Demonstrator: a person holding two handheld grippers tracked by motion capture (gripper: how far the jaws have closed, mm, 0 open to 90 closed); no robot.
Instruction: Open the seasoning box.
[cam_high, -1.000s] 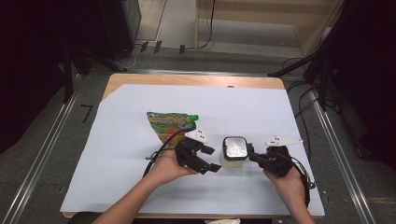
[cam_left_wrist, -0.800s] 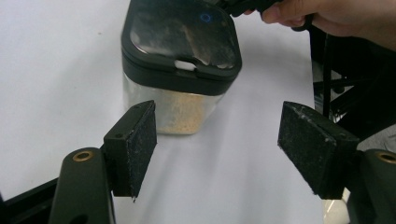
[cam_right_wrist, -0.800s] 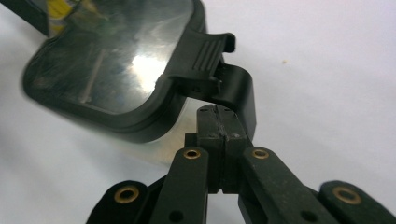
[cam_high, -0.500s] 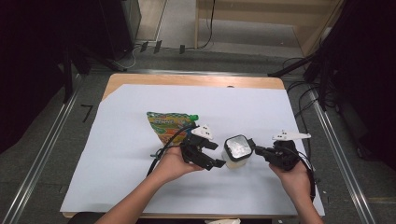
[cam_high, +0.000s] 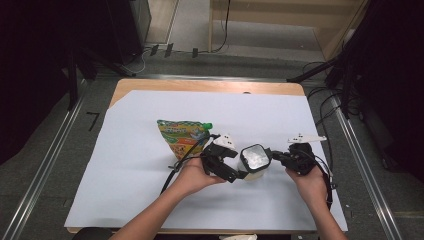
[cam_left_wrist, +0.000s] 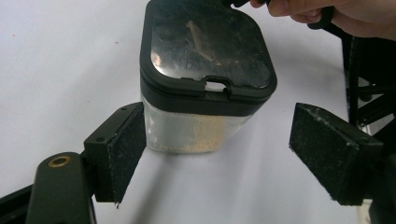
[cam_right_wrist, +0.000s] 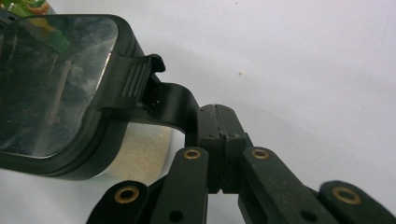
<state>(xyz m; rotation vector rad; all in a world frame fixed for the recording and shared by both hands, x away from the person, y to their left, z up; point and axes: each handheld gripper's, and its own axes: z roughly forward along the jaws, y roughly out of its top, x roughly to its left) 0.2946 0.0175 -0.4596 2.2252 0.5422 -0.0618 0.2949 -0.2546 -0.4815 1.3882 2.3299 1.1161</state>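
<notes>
A clear square container (cam_high: 254, 161) with a black lid (cam_left_wrist: 205, 60) stands on the white sheet, with pale powder in its bottom. My left gripper (cam_left_wrist: 226, 149) is open around it. Its jaws have just been opening: the left pad (cam_left_wrist: 123, 154) sits beside the container's wall and the other pad is well clear. My right gripper (cam_right_wrist: 217, 126) is shut on the lid's black tab (cam_right_wrist: 170, 105) at the container's right side (cam_high: 274, 156). A green and orange spouted pouch (cam_high: 182, 135) lies flat to the left, behind my left hand.
The white sheet (cam_high: 150, 200) covers a wooden table whose far edge (cam_high: 210, 86) shows bare. Metal rails run along both sides, and cables lie on the floor behind and to the right. Open sheet lies to the left and at the back.
The left jaws have spread wider apart around the container. Both hands and the container have shifted slightly to the right. The right gripper has stayed shut on the lid's tab.
</notes>
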